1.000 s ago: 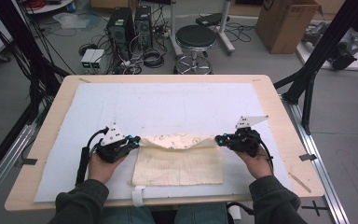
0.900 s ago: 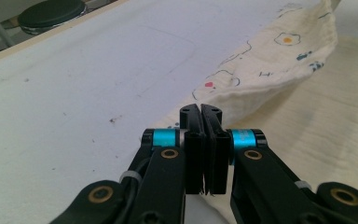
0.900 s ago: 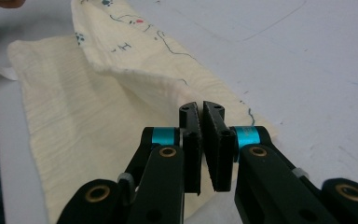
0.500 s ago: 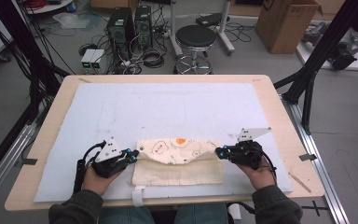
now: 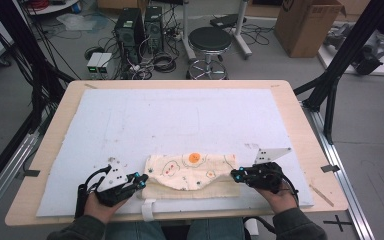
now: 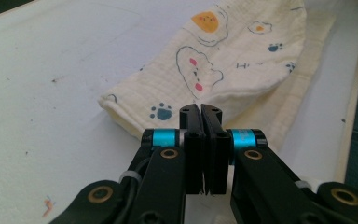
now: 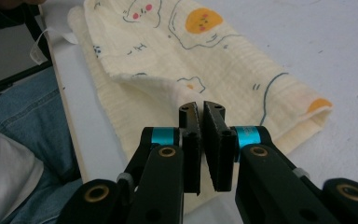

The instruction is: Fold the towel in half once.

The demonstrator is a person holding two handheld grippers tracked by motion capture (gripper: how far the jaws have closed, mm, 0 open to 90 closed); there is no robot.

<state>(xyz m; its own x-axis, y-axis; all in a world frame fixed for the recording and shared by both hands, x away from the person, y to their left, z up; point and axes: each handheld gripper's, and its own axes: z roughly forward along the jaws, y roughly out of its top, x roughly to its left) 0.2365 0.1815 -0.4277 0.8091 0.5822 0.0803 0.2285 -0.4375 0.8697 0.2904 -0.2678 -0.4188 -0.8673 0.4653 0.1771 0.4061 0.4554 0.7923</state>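
left gripper [image 5: 141, 180] and right gripper [image 5: 234, 174] each pinch an end of the folded printed cloth [image 5: 192, 170], near table edge.

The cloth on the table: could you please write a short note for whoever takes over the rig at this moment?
Left tongs: shut on a corner of the cloth, at its left end.
Right tongs: shut on the cloth's folded edge, at its right end.
Cloth: near the front edge of the white mat, its patterned top layer brought toward the person over the plain lower layer.
Done: top layer mostly folded over, though a strip of the lower layer shows in front.
Left: probably lay the held edge down flush, release, smooth.
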